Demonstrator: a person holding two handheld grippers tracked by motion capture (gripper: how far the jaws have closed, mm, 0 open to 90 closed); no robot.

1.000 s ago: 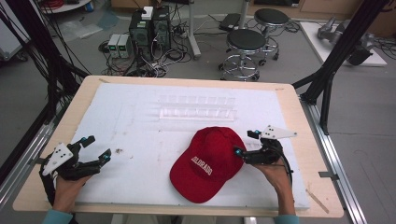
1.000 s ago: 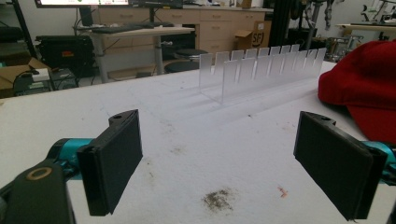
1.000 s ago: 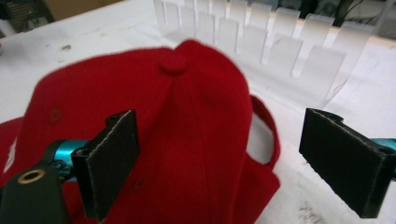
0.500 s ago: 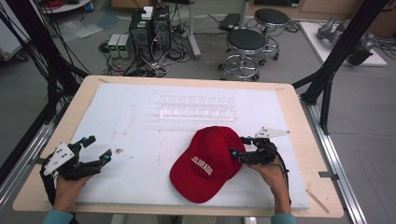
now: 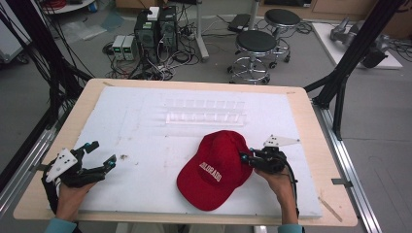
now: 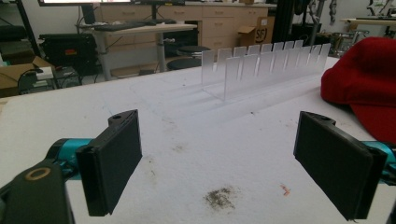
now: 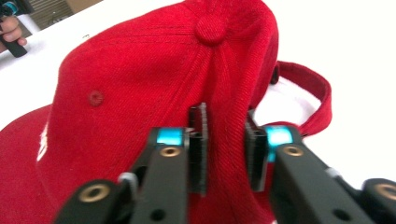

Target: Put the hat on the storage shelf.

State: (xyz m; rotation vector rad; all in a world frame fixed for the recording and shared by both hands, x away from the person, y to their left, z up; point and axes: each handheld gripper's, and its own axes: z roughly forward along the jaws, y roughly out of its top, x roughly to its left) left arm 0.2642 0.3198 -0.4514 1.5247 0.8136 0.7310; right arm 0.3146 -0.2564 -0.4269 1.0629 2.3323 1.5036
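— White foam covers the tabletop in the high view, with stools and computer boxes on the floor at 12 o'clock. Where are the hands?

— Both forearms come in from 6 o'clock. The left hand rests near the 8 o'clock corner, its left gripper level and pointing toward 2 o'clock, jaws spread wide with nothing between them. The right hand sits at about 4 o'clock, its right gripper aimed toward 9 o'clock into the crown of the red cap.

— And the cap?

— It lies right of centre, brim toward 7 o'clock, just below a clear slotted rack.

— Left gripper view?

— Two black pads stand far apart over bare, smudged foam; the rack is at 1 o'clock and the cap at 3 o'clock, well clear of the jaws.

— Right gripper view?

— The jaws have just been closing and now pinch a fold of the cap's crown fabric between the fingers, below the top button. The rear strap loops at 3 o'clock.
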